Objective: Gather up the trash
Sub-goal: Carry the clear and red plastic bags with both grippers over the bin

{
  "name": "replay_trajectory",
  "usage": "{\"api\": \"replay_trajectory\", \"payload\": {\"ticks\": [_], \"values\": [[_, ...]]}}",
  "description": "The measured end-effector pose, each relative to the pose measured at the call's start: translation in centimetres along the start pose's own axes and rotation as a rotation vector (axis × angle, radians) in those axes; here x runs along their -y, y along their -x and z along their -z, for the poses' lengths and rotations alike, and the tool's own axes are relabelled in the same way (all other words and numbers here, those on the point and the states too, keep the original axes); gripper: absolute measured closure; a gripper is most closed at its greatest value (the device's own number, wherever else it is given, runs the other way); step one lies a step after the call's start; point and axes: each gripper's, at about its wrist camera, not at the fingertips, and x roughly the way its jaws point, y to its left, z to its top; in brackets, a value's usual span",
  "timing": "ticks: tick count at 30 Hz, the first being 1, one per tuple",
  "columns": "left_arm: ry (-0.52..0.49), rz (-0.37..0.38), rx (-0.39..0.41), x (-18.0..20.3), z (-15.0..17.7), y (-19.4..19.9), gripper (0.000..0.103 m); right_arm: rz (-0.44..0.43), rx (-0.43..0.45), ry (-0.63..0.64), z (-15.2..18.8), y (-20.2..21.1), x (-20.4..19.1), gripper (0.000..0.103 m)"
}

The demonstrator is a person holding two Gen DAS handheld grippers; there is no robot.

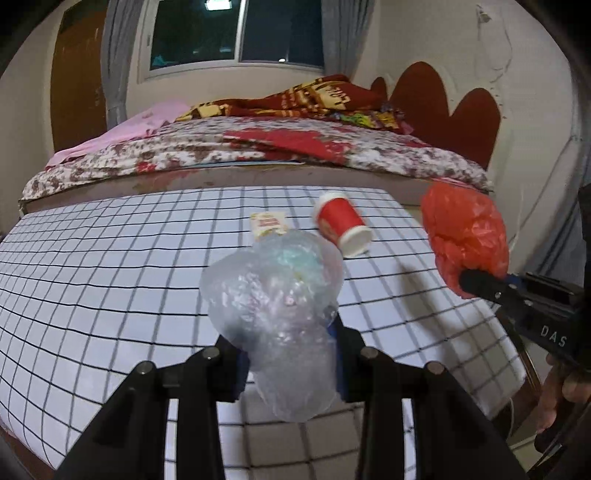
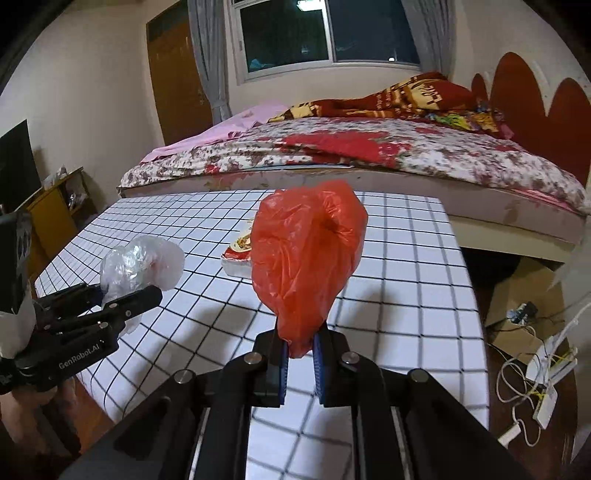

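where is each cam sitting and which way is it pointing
Left wrist: sits on the left tool, facing across the checkered table toward the bed; its own fingers clamp a clear plastic bag, and the right tool shows at right.
Right wrist: sits on the right tool, same heading; its fingers pinch a red plastic bag, with the left tool at left.
Shared: table, bed, window, both bags.
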Motion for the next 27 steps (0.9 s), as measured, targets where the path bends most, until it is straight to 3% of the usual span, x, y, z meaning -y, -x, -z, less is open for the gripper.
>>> {"api": "replay_trajectory", "payload": {"ticks": [15, 27], "values": [[-0.099, 0.131, 0.060, 9.9, 1.9, 5.2, 0.066, 0.090, 0.080, -0.027, 5.4, 11.3, 5.5, 0.091], [-0.180, 0.223, 0.052, 17.4, 3.9, 5.7, 0.066, 0.174, 0.095, -0.107, 10.3, 17.0, 11.7, 0.091]]}}
